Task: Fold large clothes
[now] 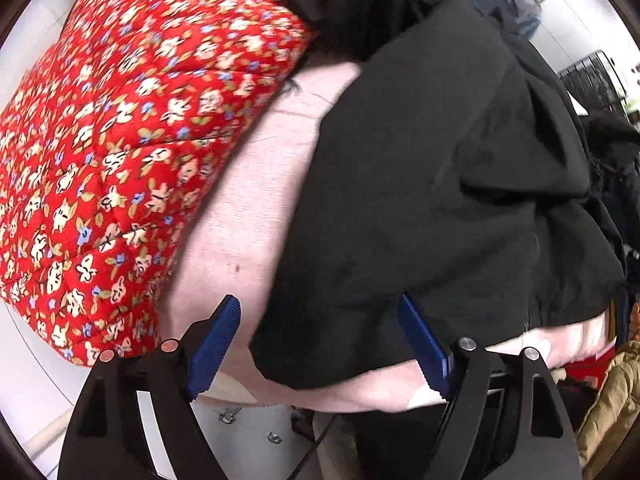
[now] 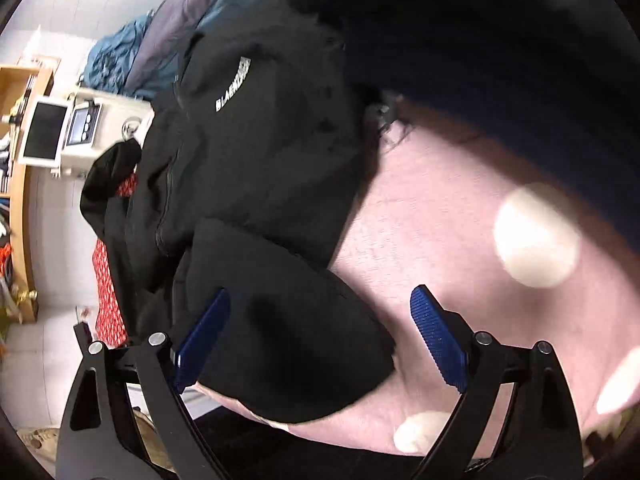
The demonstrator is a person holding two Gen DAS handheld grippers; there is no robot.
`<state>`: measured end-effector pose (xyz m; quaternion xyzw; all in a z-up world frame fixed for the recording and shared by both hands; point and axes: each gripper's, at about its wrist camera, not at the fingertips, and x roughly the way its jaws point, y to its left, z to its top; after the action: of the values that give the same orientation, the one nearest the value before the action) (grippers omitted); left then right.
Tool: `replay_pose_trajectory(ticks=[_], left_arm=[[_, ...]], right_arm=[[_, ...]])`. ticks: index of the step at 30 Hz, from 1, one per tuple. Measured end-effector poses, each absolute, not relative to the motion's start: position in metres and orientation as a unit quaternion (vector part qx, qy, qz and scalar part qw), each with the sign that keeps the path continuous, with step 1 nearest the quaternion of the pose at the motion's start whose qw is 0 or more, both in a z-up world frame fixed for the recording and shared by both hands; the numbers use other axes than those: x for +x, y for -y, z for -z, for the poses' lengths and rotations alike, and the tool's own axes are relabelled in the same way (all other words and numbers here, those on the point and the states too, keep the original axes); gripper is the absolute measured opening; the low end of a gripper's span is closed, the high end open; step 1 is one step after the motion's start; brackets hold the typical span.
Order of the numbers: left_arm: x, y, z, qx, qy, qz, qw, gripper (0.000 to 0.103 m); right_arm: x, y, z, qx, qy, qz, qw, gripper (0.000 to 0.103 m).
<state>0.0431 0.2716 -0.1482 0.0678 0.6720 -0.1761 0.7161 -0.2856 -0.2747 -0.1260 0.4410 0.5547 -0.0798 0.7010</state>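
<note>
Left gripper (image 1: 320,340): blue pads spread wide, pressing on nothing; it hangs over the near hem of the black garment (image 1: 440,184). Grip released.

Right gripper (image 2: 320,340): pads likewise wide apart. A folded flap of the black garment (image 2: 256,152) lies below and between them, not pinched. Released.

Black garment lies bunched on the pink sheet (image 1: 240,216), its lower edge close to the sheet's near edge in both views.

Left wrist view only: red floral quilt (image 1: 120,140) just left of the garment, overlapping the pink sheet; a tan padded jacket (image 1: 612,400) low at the right edge; white floor under the gripper.

Right wrist view only: white lettering (image 2: 233,90) on the garment's chest, too blurred to read with confidence; cream dots (image 2: 536,236) on the pink sheet (image 2: 440,240); further back, blue-grey bedding (image 2: 160,40); at far left, a white appliance with a dark screen (image 2: 44,132) beside a wooden shelf (image 2: 20,200). A strip of the red floral cloth (image 2: 106,300) shows past the garment's left edge.
</note>
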Motion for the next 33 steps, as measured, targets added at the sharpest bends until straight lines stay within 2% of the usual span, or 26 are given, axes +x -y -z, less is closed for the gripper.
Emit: replay_pose_trajectory(ticks=[2,3,4,5,6,7,8,16,20,24,25,27,28,29,33], left_arm=[[0.047,-0.278,0.155,0.062,-0.673,0.172,0.716,0.077],[0.048,-0.277,0.161,0.055,-0.68,0.178,0.709,0.072],[0.048,-0.274,0.166,0.051,-0.687,0.187,0.701,0.064],[0.048,-0.273,0.169,0.052,-0.691,0.192,0.695,0.039],[0.045,-0.266,0.172,0.061,-0.699,0.197,0.685,0.016],[0.042,-0.262,0.173,0.069,-0.703,0.205,0.677,0.009],[0.038,-0.257,0.17,0.074,-0.705,0.216,0.672,0.006],[-0.02,-0.25,0.106,0.095,-0.707,0.362,0.6,0.003],[-0.046,-0.25,0.148,0.139,-0.747,0.324,0.563,0.011],[-0.041,-0.242,0.166,0.114,-0.765,0.265,0.576,0.022],[-0.036,-0.242,0.158,0.1,-0.757,0.265,0.589,0.026],[-0.019,-0.242,0.125,0.079,-0.724,0.269,0.63,0.053],[-0.014,-0.244,0.113,0.076,-0.711,0.269,0.645,0.06],[-0.002,-0.243,0.092,0.07,-0.687,0.269,0.672,0.067],[0.042,-0.235,0.044,0.054,-0.623,0.259,0.736,0.077]], right_arm=[[-0.278,0.267,0.133,0.448,-0.558,0.053,0.696,0.09],[-0.276,0.262,0.138,0.454,-0.56,0.043,0.692,0.089],[-0.276,0.257,0.139,0.462,-0.561,0.029,0.686,0.076],[-0.276,0.253,0.139,0.467,-0.559,0.011,0.685,0.036],[-0.277,0.249,0.138,0.465,-0.563,0.002,0.683,0.015],[-0.28,0.246,0.138,0.461,-0.572,-0.002,0.678,0.004],[-0.288,0.245,0.132,0.461,-0.583,-0.002,0.668,0.002],[-0.38,0.267,0.066,0.451,-0.611,0.023,0.65,0.001],[-0.42,0.279,0.096,0.457,-0.648,0.084,0.604,0.005],[-0.404,0.274,0.12,0.43,-0.673,0.144,0.584,0.01],[-0.401,0.276,0.119,0.428,-0.668,0.147,0.591,0.014],[-0.389,0.284,0.101,0.414,-0.65,0.158,0.618,0.041],[-0.379,0.288,0.088,0.391,-0.645,0.165,0.635,0.067],[-0.372,0.291,0.077,0.373,-0.638,0.166,0.653,0.073],[-0.319,0.306,0.038,0.316,-0.62,0.144,0.704,0.073]])
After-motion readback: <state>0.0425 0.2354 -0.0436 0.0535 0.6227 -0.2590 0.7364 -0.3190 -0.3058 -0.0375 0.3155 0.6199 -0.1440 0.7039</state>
